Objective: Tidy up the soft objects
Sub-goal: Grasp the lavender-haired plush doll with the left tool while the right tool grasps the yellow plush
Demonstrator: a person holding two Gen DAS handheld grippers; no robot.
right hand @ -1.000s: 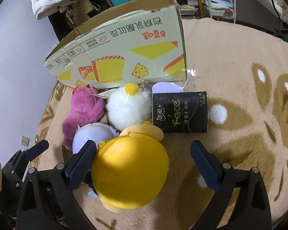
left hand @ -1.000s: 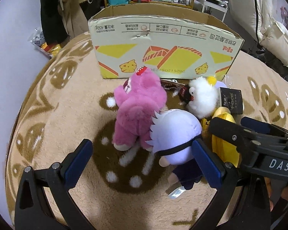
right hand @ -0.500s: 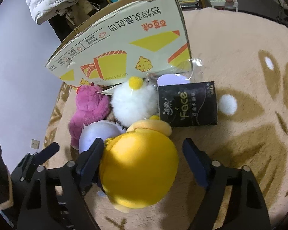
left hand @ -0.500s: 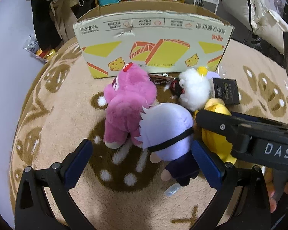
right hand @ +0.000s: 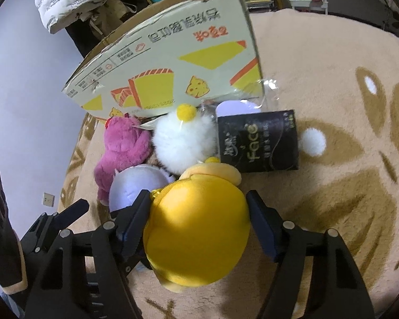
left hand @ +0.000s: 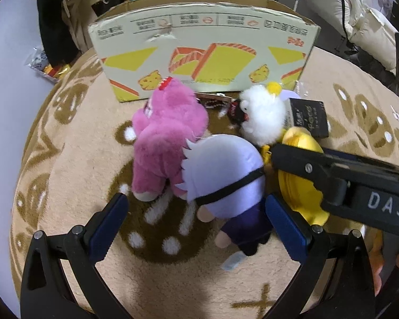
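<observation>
Several soft toys lie on a beige rug before a cardboard box (left hand: 204, 53): a pink plush bear (left hand: 167, 141), a lavender-headed doll (left hand: 223, 175), a white fluffy chick (left hand: 263, 117) and a yellow plush (right hand: 196, 234). My right gripper (right hand: 199, 223) is shut on the yellow plush, its blue pads pressing both sides. My left gripper (left hand: 196, 226) is open, its right pad beside the lavender doll's body, its left pad over bare rug. The right gripper's arm (left hand: 345, 180) crosses the left wrist view over the yellow plush (left hand: 298, 186).
A black tissue pack (right hand: 258, 141) lies right of the chick, with a clear plastic bag (right hand: 255, 93) behind it. The box (right hand: 173, 61) stands open-topped. The rug (right hand: 345, 106) extends right. Clothes and shelves stand behind the box.
My right gripper has closed from wide open onto the yellow plush. My left gripper has stayed open and drifted slightly back and left of the lavender doll.
</observation>
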